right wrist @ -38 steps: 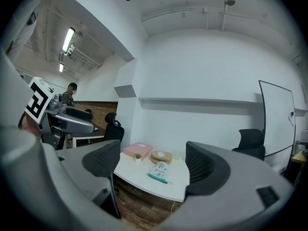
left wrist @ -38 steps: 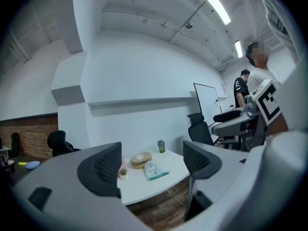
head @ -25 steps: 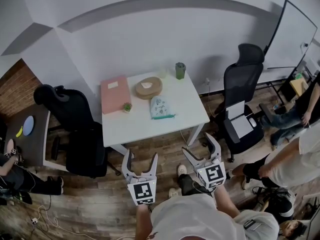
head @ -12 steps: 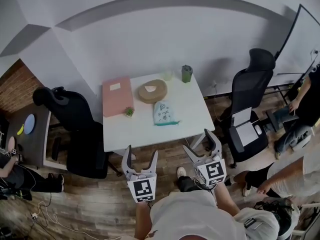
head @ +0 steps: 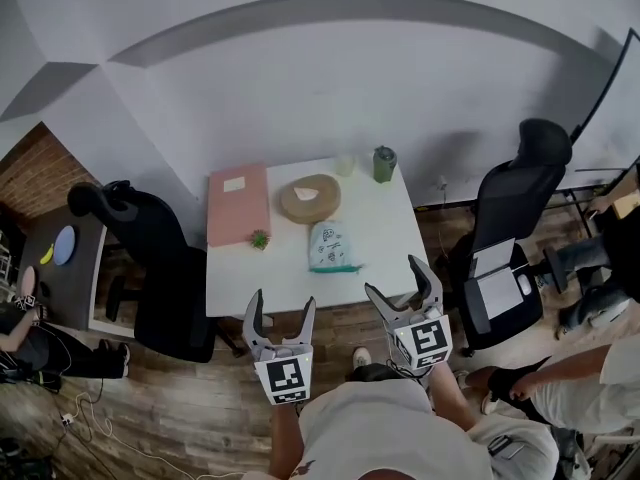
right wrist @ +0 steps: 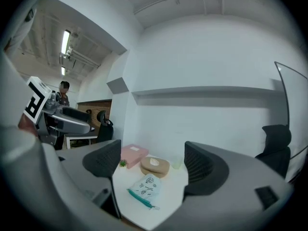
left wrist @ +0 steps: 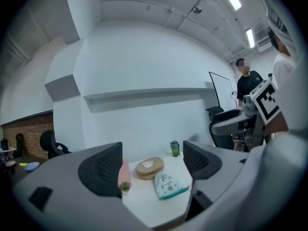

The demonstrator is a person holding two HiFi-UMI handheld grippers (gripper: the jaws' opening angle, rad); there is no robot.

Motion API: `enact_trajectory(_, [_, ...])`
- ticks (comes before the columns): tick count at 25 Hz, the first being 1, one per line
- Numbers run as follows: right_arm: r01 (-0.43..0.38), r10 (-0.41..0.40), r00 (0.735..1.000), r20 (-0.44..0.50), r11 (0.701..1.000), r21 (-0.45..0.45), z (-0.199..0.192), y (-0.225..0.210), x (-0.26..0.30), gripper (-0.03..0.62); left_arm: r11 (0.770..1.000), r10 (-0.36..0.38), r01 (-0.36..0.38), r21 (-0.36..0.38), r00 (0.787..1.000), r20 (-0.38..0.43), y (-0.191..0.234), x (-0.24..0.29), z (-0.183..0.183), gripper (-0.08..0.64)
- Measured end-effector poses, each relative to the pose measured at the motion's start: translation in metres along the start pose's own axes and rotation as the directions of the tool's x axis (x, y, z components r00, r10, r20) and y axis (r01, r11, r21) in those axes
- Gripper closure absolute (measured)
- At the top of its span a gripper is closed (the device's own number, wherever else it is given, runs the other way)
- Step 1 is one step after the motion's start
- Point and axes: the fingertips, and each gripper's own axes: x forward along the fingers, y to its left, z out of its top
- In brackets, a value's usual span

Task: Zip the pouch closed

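Soft, light-looking pouch on the desk, teal zip edge nearest. Left gripper and right gripper hang well short, jaws apart, empty. Probable holds: fabric end and slider.

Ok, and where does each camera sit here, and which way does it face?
Head view: on the person's head, looking down at the table; left tongs, right tongs and shoulders show.
Left gripper view: on the left tongs, facing the table between open jaws.
Right gripper view: on the right tongs, likewise.
Shared: all three show the pouch.
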Motion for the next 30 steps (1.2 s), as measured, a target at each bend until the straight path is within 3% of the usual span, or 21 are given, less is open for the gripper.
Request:
enact_trajectory(17, [-0.061, 0.061, 0.998, -0.001, 0.997, 0.047, -0.018, -0.074, 0.062, 0.186, 0.998, 0.058, -0.057, 0.021, 0.997, -0.048, -0.022, 0.084, 0.006, 0.167])
enact_trajectory(30, [-0.054, 0.057, 0.997, -0.042, 0.997, 0.063, -0.034, -0.093, 0.116, 0.195, 1.0, 0.004, -0.004, 0.006, 0.997, -0.071, -0.01, 0.153, -0.008, 0.169])
